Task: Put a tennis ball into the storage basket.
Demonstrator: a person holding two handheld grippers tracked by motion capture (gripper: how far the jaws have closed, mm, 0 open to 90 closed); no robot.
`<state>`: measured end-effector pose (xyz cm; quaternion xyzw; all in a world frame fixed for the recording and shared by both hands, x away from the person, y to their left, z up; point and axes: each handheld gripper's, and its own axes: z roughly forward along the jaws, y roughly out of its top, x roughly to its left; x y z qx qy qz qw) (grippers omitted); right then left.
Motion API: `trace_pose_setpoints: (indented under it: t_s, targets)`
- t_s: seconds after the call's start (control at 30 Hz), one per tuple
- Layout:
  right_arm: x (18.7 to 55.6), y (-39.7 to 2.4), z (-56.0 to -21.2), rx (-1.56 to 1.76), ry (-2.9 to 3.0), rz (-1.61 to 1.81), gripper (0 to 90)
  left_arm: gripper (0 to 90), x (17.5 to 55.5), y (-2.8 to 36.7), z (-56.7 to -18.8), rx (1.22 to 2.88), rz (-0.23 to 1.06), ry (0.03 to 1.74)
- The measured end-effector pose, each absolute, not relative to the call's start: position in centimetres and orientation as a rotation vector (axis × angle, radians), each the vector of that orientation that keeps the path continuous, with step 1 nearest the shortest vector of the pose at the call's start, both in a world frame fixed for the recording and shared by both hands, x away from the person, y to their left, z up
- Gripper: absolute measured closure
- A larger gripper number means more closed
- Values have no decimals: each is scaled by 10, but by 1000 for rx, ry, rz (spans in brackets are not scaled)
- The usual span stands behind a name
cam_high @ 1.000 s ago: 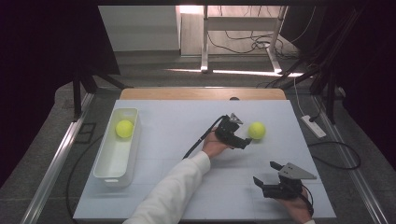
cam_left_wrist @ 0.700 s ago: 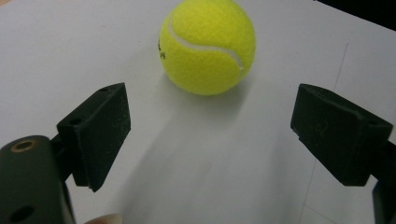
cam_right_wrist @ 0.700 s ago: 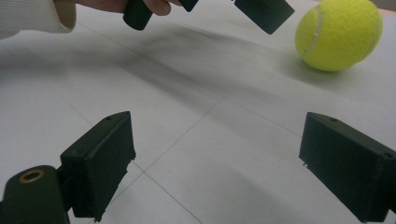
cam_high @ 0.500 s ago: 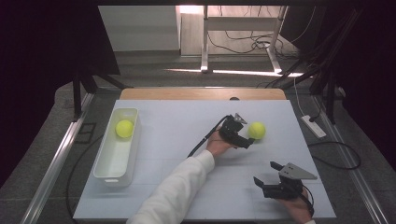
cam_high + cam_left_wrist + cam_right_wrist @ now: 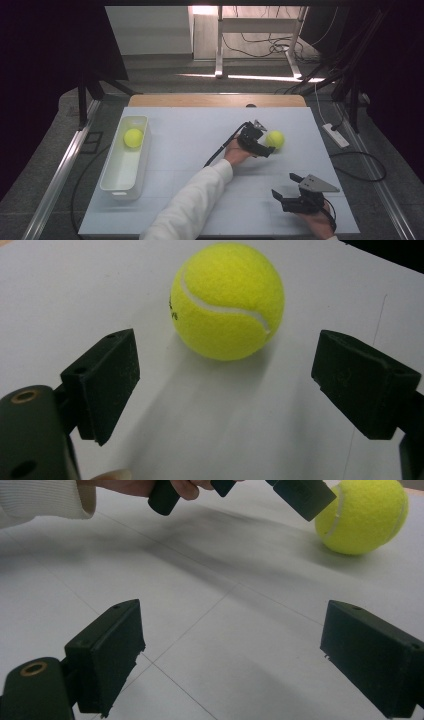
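Tennis ball point(image 5: 275, 139) on the white table point(image 5: 190, 150), right of centre, just ahead of the left gripper point(image 5: 256, 141).

A second tennis ball point(image 5: 133, 138) lies in the far end of the white bin point(image 5: 111, 175) at the table's left, well apart. Nothing lies between the near ball and the left gripper, whose jaws stand wide apart, one each side of the bare gap before the ball, not touching it. The white-sleeved left arm point(image 5: 192, 200) reaches diagonally across the table. The right gripper point(image 5: 286, 189) rests low near the table's front right, jaws spread, holding nothing.
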<state>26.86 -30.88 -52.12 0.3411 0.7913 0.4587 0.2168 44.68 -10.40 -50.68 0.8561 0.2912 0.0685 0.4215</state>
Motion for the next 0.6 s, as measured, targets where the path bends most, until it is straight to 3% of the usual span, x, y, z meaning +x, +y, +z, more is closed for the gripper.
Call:
trace_pose_setpoints:
  t_s: [0.6]
  targets:
    - [268, -310, -521, 948, 2190, 1270, 97, 125, 455, -117, -511, 2152, 152, 735]
